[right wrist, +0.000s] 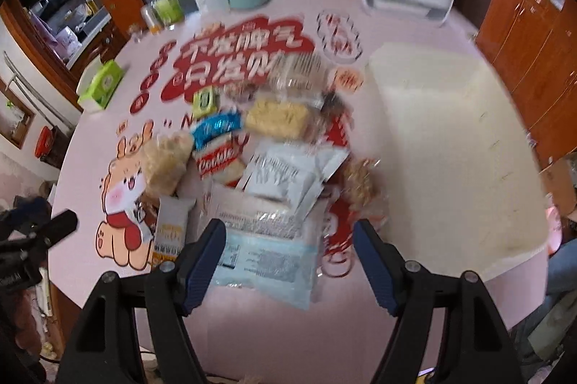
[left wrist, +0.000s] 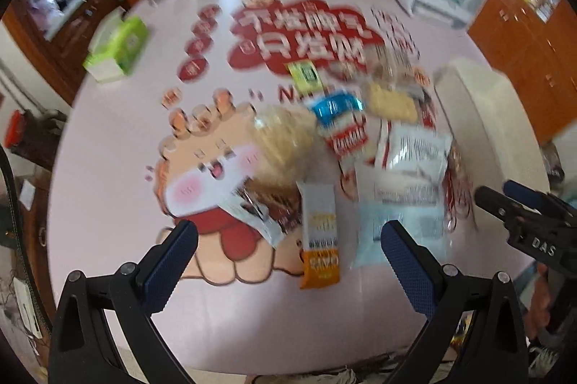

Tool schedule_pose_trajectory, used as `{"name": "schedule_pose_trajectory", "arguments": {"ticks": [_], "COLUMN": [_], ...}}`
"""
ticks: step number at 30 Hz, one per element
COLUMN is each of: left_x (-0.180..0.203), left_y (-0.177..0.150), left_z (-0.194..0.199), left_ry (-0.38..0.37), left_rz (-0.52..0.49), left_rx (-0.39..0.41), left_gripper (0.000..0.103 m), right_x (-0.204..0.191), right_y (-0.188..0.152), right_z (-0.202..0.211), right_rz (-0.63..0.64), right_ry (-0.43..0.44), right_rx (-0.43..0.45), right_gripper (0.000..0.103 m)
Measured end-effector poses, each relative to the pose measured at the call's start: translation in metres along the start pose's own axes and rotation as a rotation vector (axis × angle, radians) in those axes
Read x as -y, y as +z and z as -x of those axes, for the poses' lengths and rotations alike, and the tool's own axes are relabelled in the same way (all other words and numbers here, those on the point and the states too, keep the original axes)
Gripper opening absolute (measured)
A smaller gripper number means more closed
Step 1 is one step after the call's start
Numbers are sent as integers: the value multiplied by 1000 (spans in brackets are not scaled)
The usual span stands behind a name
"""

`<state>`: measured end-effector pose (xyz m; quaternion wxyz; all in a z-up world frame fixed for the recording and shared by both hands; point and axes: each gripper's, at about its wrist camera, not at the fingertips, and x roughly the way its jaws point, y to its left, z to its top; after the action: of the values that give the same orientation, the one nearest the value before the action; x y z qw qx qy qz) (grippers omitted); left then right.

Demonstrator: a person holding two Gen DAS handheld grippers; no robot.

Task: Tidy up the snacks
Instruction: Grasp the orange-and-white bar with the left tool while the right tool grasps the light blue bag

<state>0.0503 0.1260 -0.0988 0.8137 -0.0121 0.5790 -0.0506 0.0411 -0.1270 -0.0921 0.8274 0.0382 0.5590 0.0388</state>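
Left hand-held gripper (left wrist: 288, 257): jaws wide, nothing between the pads, hovering above the orange-and-white snack bar (left wrist: 320, 236) at the near edge of the snack pile (right wrist: 259, 160). Right hand-held gripper (right wrist: 288, 261): jaws wide, empty, poised over the pale blue packet (right wrist: 267, 261) at the front of the same pile. Pile location: middle of the pink printed counter (right wrist: 252, 330), just left of the cream tray (right wrist: 450, 146), which appears empty. Step in hand, by judgement: approach before the first pick; no packet sorted yet. Next move calls for: lowering onto one flat packet, straddling its edges, closing on that packet alone. Caution: overlapping wrappers, likely slippery; motion blur hides fine detail.
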Motion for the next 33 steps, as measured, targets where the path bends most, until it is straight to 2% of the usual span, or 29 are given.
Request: {"name": "schedule_pose_trajectory", "arguments": {"ticks": [4,7,12,20,24,25,26,27,28,30,31,32,33], "left_x": [-1,-4,-9,3,11,13,16,16,24,29,33,36,37], "left_y": [-7,-10,-20,-26,-29,-27,-27,-27,-27,-29,-30,-30,-27], "left_z": [-39,-68,-103,-131,-146,-145,-146,-147,-151,-150,-150,-146,-142], "left_ry": [-52,-110,-176,-240,-263,-262,-278,-285,-284,-265,-252,-246,-243], "left_rz": [0,31,81,106,120,120,117,117,118,102,89,73,61], "left_rx": [-102,-176,-260,-308,-335,-313,-313,-322,-326,-312,-306,-287,-275], "left_gripper": [100,95,90,73,56,55,42,35,35,30,22,16,13], "right_x": [-2,2,16,38,32,30,30,28,27,26,25,23,22], "right_y": [-11,-19,-31,-38,-38,-38,-38,-37,-38,-37,-37,-36,-35], "right_z": [-37,-63,-89,-114,-117,-116,-117,-117,-116,-114,-110,-107,-104], "right_rz": [-17,-53,-126,-232,-206,-196,-190,-180,-166,-155,-141,-129,-123], "right_ry": [13,37,46,141,155,151,149,144,139,169,157,149,151], "right_rx": [-84,-155,-214,-258,-254,-251,-250,-246,-244,-235,-218,-207,-193], "right_gripper": [74,74,74,74,75,75,73,69,66,46,39,25,14]}}
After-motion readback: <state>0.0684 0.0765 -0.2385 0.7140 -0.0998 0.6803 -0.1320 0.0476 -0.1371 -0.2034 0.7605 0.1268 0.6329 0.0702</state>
